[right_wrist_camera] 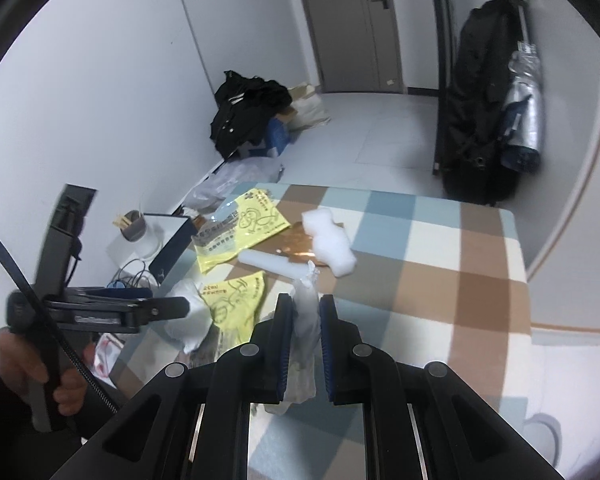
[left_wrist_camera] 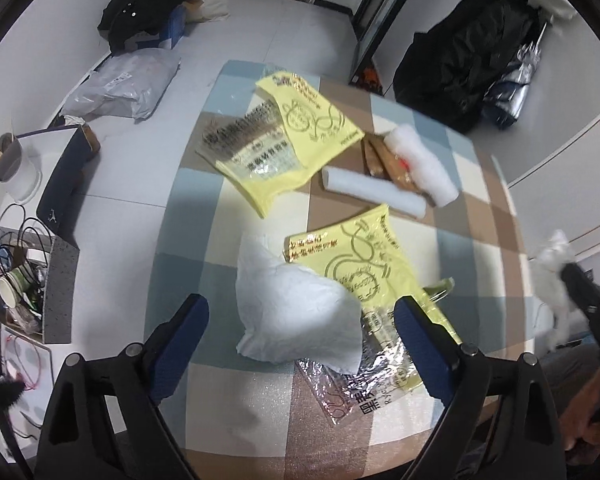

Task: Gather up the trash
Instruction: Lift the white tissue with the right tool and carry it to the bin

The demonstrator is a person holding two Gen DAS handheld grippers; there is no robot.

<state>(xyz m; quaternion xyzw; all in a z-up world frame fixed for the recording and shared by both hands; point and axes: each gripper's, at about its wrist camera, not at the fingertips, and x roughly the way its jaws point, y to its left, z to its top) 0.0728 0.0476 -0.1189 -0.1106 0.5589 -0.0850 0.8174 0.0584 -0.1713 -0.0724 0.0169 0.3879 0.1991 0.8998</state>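
Note:
My left gripper [left_wrist_camera: 302,306] hangs open over the checked table [left_wrist_camera: 204,240], its blue pads on either side of a crumpled white tissue [left_wrist_camera: 296,312] without touching it. The tissue lies on a yellow wrapper [left_wrist_camera: 356,264] and a clear foil wrapper [left_wrist_camera: 364,376]. Farther back lie a second yellow wrapper [left_wrist_camera: 300,128], a white foam roll [left_wrist_camera: 374,194], a white foam lump [left_wrist_camera: 420,164] and a brown wrapper [left_wrist_camera: 380,160]. My right gripper [right_wrist_camera: 305,302] is shut on a crumpled white plastic scrap [right_wrist_camera: 306,312], held above the table. The left gripper [right_wrist_camera: 164,308] shows side-on over the tissue [right_wrist_camera: 188,316].
On the floor to the left are a dark blue box [left_wrist_camera: 64,184], a cup of sticks [left_wrist_camera: 12,164], tangled cables [left_wrist_camera: 20,240], a grey plastic bag [left_wrist_camera: 120,88] and black clothes [left_wrist_camera: 148,0]. A black bag [left_wrist_camera: 464,64] stands at the far right by the wall.

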